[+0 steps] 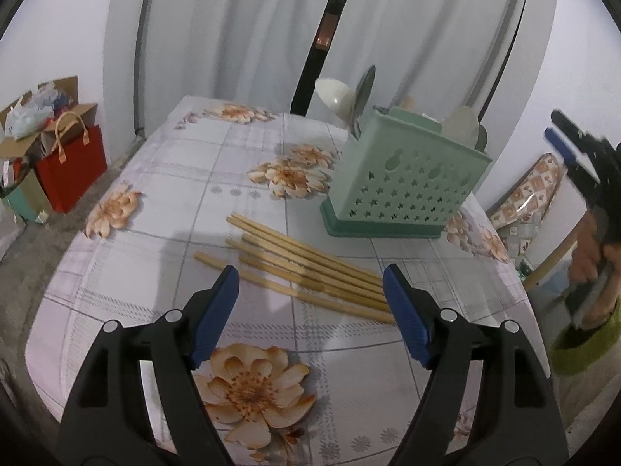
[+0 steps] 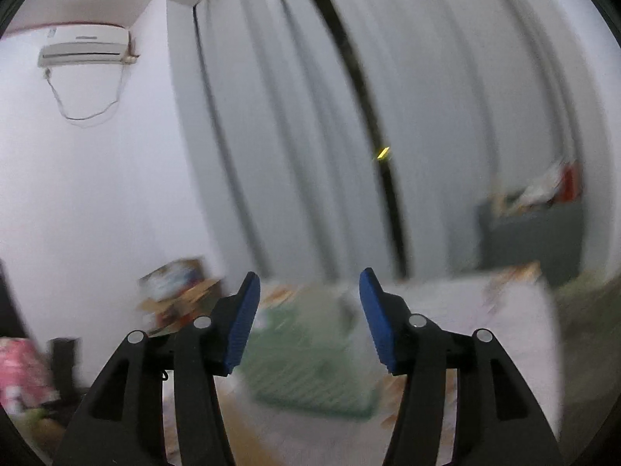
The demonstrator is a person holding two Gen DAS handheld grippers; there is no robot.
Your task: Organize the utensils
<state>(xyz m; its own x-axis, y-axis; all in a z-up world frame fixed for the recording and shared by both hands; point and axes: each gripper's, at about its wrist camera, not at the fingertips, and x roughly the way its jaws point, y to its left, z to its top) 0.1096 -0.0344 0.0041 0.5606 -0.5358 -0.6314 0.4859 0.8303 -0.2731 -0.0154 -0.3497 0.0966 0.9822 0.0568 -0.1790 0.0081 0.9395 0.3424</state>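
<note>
blue pads of my left gripper (image 1: 310, 291) sit closest, spread wide with nothing between them, hanging over the near part of the table (image 1: 155, 202) and aimed at the chopsticks (image 1: 306, 268) — i'd judge so the jaws can straddle the bundle across its width. these wooden sticks lie loose on the flowered cloth, fanned slightly, running from mid-table toward the right edge; i count about six, though the overlapping ends make that uncertain. behind them, toward the far right corner, stands one green utensil holder (image 1: 403, 186), upright, perforated, already carrying a white spoon (image 1: 333, 95), a metal spoon (image 1: 363, 93) and a few more handles i can't make out — likely where the sticks belong. my right gripper (image 2: 308, 318) is parted too, gripping nothing; its view is blurred, with the holder below and ahead of the fingers. in the left view it shows at the right edge, off the table.
</note>
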